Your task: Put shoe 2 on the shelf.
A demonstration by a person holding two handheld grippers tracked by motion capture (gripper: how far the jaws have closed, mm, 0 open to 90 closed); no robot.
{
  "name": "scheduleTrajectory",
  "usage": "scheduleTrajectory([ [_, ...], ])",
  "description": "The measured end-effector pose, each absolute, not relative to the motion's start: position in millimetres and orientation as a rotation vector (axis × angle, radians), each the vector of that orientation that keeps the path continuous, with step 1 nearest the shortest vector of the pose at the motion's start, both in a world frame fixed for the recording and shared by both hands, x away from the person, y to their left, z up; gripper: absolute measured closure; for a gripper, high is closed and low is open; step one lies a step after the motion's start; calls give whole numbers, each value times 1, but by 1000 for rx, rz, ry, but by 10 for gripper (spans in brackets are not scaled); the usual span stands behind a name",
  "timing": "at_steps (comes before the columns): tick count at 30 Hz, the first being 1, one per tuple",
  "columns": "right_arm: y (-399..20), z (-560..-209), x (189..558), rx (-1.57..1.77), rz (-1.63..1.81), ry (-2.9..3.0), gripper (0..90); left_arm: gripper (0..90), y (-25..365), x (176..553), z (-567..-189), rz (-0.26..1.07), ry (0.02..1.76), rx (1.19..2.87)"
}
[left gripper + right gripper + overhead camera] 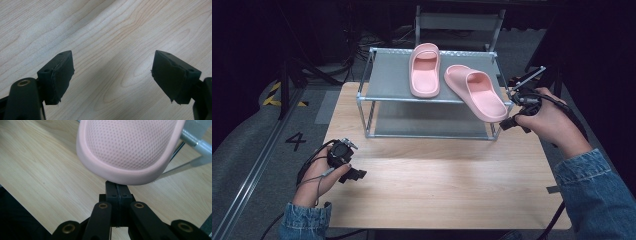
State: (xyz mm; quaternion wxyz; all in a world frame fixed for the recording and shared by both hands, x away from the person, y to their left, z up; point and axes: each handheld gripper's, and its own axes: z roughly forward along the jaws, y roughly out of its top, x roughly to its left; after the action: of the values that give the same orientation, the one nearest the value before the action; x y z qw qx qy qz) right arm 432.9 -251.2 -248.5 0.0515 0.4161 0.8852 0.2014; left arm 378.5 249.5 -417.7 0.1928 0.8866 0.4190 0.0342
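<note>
A dark room surrounds the pale wooden table [437, 175], which carries a grey metal shoe rack [382, 80]. On the rack's top shelf one pink slipper [425, 70] lies flat; the second pink slipper [476, 92] juts over the rack's front right corner. Just below that overhanging end the right gripper [117, 192] has its jaws clenched together, gripping nothing. Well in front of the rack, the left gripper [112, 75] rests over bare table, jaws released wide.

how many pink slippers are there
2. One slipper lies flat on the top shelf of the metal rack, toward its middle. The other slipper lies at the shelf's right end, heel overhanging the front edge just beyond the right gripper. None seems hidden.
</note>
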Motion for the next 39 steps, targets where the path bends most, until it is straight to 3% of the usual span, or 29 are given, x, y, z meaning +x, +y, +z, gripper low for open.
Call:
scheduleTrajectory([
  [22, -187, -248, 470, 1156, 692, 2734, 900, 184, 252, 378, -419, 93, 1180, 2484],
  [39, -161, -249, 504, 1191, 740, 2750, 900, 183, 260, 370, -420, 100, 1205, 2475],
])
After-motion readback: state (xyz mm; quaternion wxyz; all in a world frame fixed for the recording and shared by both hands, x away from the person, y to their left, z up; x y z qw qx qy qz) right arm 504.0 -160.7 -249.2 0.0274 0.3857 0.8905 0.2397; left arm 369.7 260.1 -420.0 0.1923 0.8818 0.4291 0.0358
